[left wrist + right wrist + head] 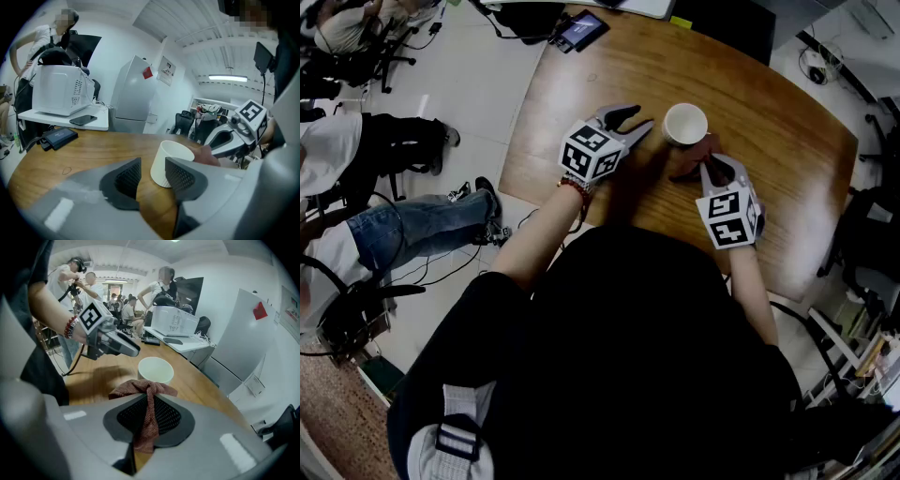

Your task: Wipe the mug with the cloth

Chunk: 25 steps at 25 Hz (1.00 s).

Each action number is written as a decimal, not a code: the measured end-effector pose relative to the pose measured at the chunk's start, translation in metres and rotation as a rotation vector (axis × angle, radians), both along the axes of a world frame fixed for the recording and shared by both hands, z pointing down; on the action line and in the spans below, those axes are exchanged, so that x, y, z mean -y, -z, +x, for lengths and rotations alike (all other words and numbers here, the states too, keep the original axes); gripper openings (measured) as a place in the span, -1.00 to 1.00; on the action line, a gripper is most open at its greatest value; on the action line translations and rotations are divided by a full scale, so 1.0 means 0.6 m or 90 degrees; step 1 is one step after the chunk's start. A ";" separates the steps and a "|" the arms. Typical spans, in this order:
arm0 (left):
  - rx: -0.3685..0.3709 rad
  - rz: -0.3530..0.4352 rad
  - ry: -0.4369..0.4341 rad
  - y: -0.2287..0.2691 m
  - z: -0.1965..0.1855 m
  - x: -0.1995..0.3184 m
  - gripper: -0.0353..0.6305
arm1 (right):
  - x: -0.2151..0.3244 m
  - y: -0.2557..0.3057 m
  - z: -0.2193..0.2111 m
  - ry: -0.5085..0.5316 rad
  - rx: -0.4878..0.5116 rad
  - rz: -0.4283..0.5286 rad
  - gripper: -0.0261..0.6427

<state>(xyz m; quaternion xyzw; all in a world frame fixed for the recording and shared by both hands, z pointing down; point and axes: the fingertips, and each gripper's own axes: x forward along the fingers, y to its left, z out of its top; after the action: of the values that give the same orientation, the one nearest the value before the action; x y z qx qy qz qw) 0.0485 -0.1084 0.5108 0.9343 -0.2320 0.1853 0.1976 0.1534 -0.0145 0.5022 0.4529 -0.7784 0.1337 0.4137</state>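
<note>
A white mug stands upright on the wooden table. My right gripper is shut on a reddish-brown cloth, whose bunched end lies just short of the mug. My left gripper is open to the left of the mug, a small gap away. In the left gripper view the mug stands just beyond the right fingertip, with nothing between the jaws of the gripper. The right gripper and cloth show behind the mug.
A dark tablet-like device lies at the table's far edge. A side table with a white microwave and a phone stands beyond. Seated people and office chairs are to the left on the floor.
</note>
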 end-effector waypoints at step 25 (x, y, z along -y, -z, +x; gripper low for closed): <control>-0.036 0.050 -0.001 0.059 -0.098 -0.029 -0.46 | 0.038 -0.073 -0.004 -0.052 -0.034 -0.041 -0.79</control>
<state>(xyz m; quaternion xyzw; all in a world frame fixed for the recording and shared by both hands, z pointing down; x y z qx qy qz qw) -0.0104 -0.0908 0.4753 0.9463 -0.2325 0.1501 0.1673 0.1513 -0.0372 0.5463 0.4744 -0.7431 0.1632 0.4429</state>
